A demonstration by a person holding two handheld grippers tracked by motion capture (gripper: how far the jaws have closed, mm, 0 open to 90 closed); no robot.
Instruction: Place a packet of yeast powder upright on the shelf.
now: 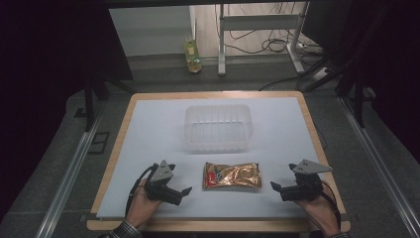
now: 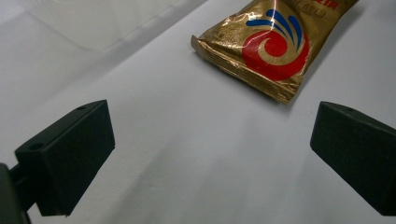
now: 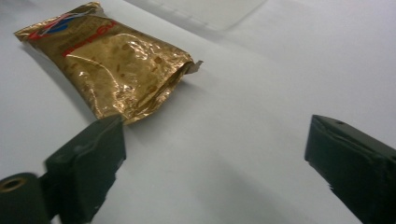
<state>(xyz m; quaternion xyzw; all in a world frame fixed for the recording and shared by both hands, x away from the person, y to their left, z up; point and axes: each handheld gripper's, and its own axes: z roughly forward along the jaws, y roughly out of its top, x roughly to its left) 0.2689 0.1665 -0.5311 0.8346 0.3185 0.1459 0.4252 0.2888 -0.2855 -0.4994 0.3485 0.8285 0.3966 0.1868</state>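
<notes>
Gold snack packet (image 1: 232, 175) flat (red swirl), near clear tub (image 1: 216, 127).

Each hand carries a black, blocky device. The left gripper (image 1: 179, 181) wears a grey three-cornered plate with small dark holes on top, and a black cable loops from its back at the lower left of the frame. The right gripper (image 1: 275, 186) has the same kind of grey plate, seen flatter, and a dark cable curving past the wrist at the lower right. Up close, the fingers (image 2: 65, 158) are matte black wedge-shaped blocks with flat faces, each with a small round screw hole near its top edge. A plaid cuff (image 1: 124, 231) shows at the left wrist, along the bottom edge.
</notes>
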